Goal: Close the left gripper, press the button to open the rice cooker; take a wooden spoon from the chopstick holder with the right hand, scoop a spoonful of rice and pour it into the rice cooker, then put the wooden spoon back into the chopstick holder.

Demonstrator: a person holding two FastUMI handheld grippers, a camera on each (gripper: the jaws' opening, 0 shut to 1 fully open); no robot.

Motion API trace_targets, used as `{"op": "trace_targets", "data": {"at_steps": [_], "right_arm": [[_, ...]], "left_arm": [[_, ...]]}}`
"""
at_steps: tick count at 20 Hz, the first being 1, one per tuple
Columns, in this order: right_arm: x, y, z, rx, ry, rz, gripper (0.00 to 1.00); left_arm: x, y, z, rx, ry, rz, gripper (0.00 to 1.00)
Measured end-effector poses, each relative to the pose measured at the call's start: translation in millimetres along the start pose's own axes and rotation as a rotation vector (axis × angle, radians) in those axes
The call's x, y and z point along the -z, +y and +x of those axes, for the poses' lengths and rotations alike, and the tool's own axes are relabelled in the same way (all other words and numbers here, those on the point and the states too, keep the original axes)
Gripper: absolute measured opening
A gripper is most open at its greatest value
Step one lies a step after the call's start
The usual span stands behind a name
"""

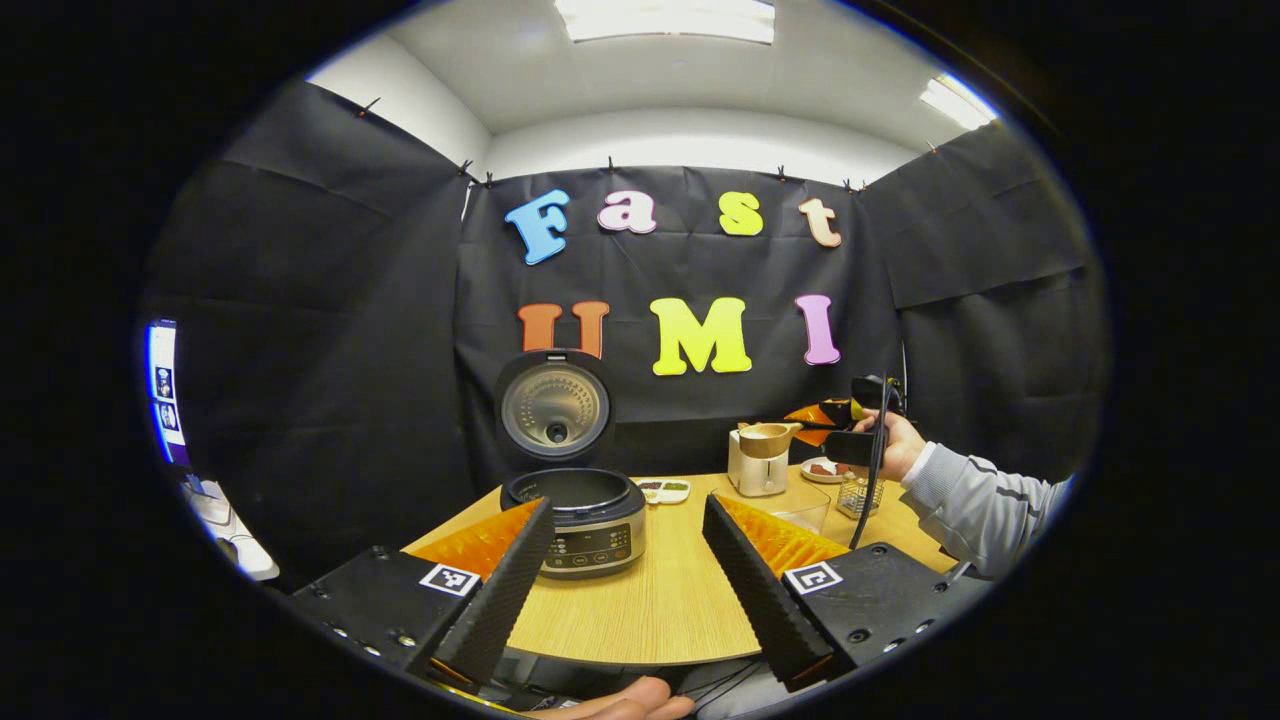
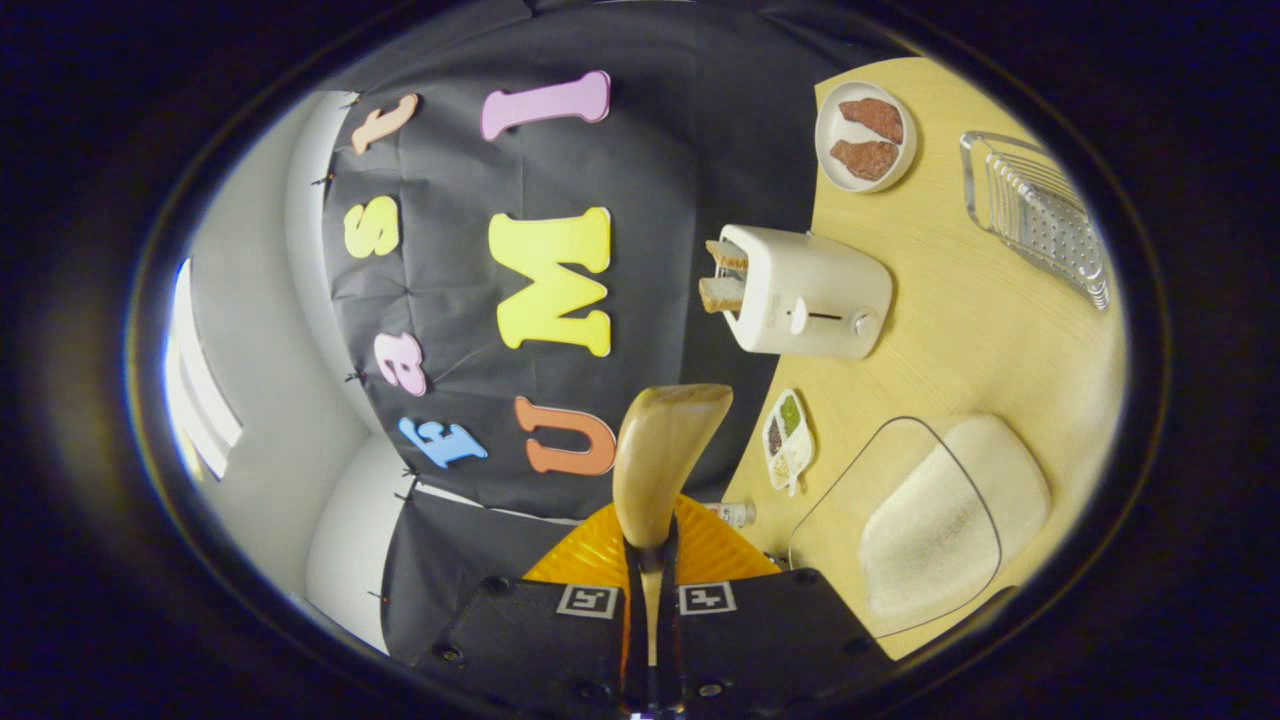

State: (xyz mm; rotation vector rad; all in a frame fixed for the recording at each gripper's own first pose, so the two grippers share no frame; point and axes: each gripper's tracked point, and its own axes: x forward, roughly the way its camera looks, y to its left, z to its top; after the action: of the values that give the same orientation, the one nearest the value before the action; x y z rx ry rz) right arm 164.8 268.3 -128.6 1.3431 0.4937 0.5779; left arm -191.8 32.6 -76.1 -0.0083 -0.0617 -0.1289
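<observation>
Views: left gripper view has the rice cooker [image 1: 585, 515], lid up, near-left on the table [image 1: 660, 600]; right gripper view has a toaster [image 2: 805, 292] holding bread.
Containers: clear container [image 2: 920, 520] holds rice; small dish [image 2: 865, 135] holds two brown pieces.
Left gripper [image 1: 625, 555]: wide, holding nothing.
Right gripper [image 2: 650, 590]: clamped on wooden spoon [image 2: 660, 455], raised over the table's right side.

Pale wooden spoon [image 2: 660, 460], white toaster [image 2: 815, 293], black-and-silver rice cooker [image 1: 585, 520], light wood-grain table [image 1: 670, 600].
</observation>
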Motion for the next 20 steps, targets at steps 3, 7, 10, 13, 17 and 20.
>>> {"op": "trace_targets", "data": {"at_steps": [3,7,10,13,17,20], "right_arm": [[27,10,19,0.013,0.039,-0.028,0.08],[74,25,47,0.049,0.101,-0.095,0.13],[109,33,77,0.076,0.133,-0.186,0.08],[132,31,106,0.131,0.116,-0.334,0.09],[168,39,132,0.153,0.125,-0.532,0.09],[183,51,139,0.156,0.081,-0.711,0.09]], "left_arm": [[-1,13,-5,-0.024,-0.005,0.015,0.95],[-6,11,-15,0.028,-0.014,-0.029,0.95],[-3,28,-20,0.01,-0.015,-0.038,0.95],[1,37,-23,-0.009,-0.004,-0.037,0.95],[8,55,-26,-0.054,0.013,-0.025,0.95],[13,60,-32,-0.056,0.011,-0.042,0.95]]}}
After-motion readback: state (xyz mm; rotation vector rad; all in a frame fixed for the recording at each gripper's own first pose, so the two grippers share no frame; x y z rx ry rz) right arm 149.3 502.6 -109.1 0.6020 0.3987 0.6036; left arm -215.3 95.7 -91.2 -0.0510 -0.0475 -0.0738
